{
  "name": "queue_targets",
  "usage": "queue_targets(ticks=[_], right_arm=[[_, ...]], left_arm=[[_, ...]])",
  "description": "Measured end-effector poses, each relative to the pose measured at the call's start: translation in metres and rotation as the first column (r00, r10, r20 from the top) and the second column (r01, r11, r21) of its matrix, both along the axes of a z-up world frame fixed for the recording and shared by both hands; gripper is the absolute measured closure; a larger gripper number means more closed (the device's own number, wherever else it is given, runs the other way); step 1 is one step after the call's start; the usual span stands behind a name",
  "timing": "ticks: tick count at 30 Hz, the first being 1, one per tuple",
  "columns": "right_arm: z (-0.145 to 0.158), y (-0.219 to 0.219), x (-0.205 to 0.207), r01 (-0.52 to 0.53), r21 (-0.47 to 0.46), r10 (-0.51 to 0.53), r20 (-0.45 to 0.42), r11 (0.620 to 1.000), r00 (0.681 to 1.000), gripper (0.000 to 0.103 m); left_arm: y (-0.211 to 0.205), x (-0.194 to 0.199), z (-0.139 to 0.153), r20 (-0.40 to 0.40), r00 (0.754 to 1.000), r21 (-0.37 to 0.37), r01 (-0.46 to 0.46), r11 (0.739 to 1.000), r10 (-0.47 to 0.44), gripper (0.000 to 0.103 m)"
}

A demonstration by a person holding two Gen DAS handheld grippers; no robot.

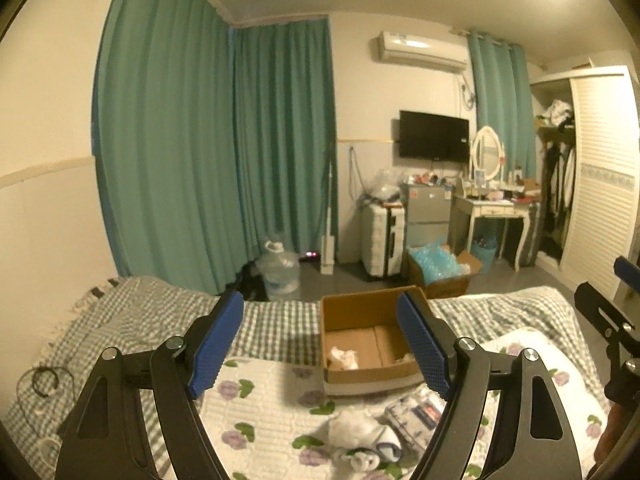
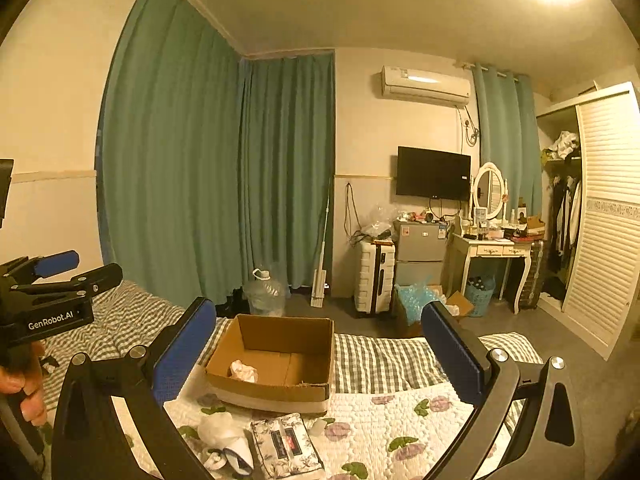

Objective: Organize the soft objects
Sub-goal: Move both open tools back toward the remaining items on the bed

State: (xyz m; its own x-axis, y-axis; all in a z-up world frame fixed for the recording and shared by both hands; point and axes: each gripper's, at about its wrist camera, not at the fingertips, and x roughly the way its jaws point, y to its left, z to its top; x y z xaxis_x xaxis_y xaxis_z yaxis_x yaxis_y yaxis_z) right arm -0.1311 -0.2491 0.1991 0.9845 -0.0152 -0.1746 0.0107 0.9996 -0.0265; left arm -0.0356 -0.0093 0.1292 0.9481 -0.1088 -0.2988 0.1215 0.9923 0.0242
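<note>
A: How does the left tool (image 1: 320, 344) stand?

B: Wide apart, nothing between its blue pads. In the left wrist view it fills the lower middle of the frame, above the flowered quilt (image 1: 264, 408).

A: And the right tool (image 2: 316, 352)?

B: Also spread wide and holding nothing. At the left edge of the right wrist view the other tool's black body shows the white lettering "GenRobot.AI".

A: Where are the soft things?

B: A white sock bundle (image 2: 224, 436) lies on the quilt at the bottom centre, with a floral tissue pack (image 2: 286, 446) just beside it on the right. The pack carries a dark label with red; its writing is too small to read.

A: And the cardboard box (image 2: 276, 390)?

B: It sits open on the bed just beyond them, in the middle of the frame, with a crumpled white item (image 2: 243, 371) inside at its lower left. The left wrist view shows a second pale piece at the box's right wall.

A: Farther out?

B: Teal curtains (image 2: 208, 176) on the left, a dark television (image 2: 433, 173) on the wall at right.
</note>
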Motion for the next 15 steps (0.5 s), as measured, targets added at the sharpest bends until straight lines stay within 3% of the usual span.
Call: queue_targets(ticks=[15], right_arm=[[-0.021,0.021,-0.011,-0.013,-0.054,0.011,-0.031,0.998,0.999,0.000]], left_arm=[[-0.001,-0.002,-0.043,-0.051,0.999,0.037,-0.006,0.999,0.008,0.023]])
